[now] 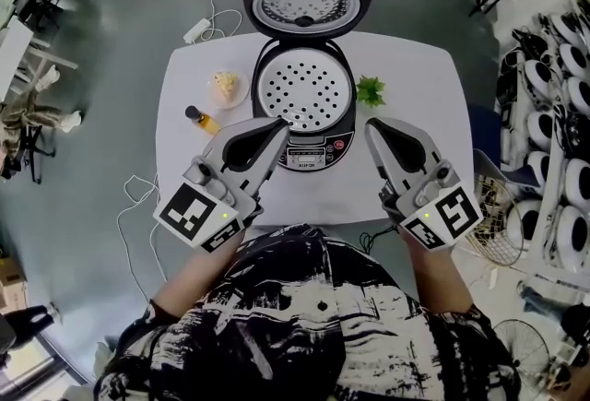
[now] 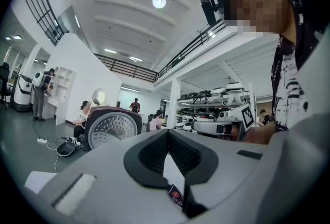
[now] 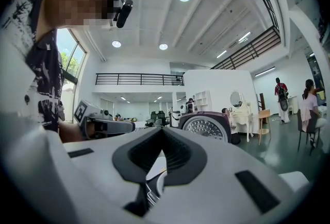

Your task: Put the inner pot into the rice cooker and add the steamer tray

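White tabletop [image 1: 415, 86] fills the middle of the head view, with the rice cooker [image 1: 309, 153] at its centre and its lid [image 1: 307, 3] thrown back toward the top of the frame. A perforated steamer tray [image 1: 302, 88] sits in the cooker's mouth and looks level. The inner pot presumably lies beneath it, unseen. Low in the frame, the left gripper [image 1: 278, 124] and the right gripper [image 1: 372, 126] flank the cooker's front, each with jaws together and nothing between them. Both placements look done, so a good finish is to check that the tray seats evenly all round, nudging only its edge and keeping clear of the plate [image 1: 226, 88] and the green sprig [image 1: 371, 91].
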`<state>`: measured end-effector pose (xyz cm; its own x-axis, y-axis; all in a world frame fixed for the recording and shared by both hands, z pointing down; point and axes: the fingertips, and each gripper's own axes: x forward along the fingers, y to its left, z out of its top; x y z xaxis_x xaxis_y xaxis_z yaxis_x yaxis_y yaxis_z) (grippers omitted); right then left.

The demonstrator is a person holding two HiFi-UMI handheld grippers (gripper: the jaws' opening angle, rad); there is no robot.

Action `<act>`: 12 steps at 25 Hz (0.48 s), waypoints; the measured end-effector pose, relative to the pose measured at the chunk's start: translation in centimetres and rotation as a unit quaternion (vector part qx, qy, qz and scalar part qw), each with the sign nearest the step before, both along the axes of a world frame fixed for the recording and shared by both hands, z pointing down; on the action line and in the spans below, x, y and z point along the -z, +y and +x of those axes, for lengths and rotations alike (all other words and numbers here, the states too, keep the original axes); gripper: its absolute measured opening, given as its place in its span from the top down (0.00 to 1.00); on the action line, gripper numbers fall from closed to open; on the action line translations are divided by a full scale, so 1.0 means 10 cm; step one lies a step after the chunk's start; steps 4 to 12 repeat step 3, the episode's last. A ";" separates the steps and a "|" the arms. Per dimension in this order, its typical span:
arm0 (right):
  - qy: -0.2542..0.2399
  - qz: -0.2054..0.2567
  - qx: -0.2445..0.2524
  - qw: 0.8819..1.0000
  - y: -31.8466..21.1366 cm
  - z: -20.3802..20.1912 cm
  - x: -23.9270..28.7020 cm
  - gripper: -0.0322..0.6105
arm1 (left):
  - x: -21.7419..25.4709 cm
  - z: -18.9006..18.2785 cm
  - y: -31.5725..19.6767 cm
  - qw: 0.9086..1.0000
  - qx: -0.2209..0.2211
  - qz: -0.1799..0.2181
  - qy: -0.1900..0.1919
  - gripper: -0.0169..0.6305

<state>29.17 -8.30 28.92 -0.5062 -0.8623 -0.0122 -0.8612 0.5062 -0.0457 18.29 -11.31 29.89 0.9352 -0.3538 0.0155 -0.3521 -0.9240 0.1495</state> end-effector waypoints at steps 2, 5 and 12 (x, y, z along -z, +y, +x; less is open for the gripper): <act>0.000 0.000 0.000 1.000 0.01 0.00 0.01 0.96 | 0.01 0.00 0.01 1.000 0.000 0.000 0.000 0.97; 0.000 0.000 0.000 1.000 0.01 0.00 0.01 0.96 | 0.01 0.01 0.01 1.000 0.000 0.000 0.000 0.97; 0.000 0.000 0.000 1.000 0.01 0.00 0.01 0.96 | 0.01 0.01 0.01 1.000 0.000 0.000 0.000 0.97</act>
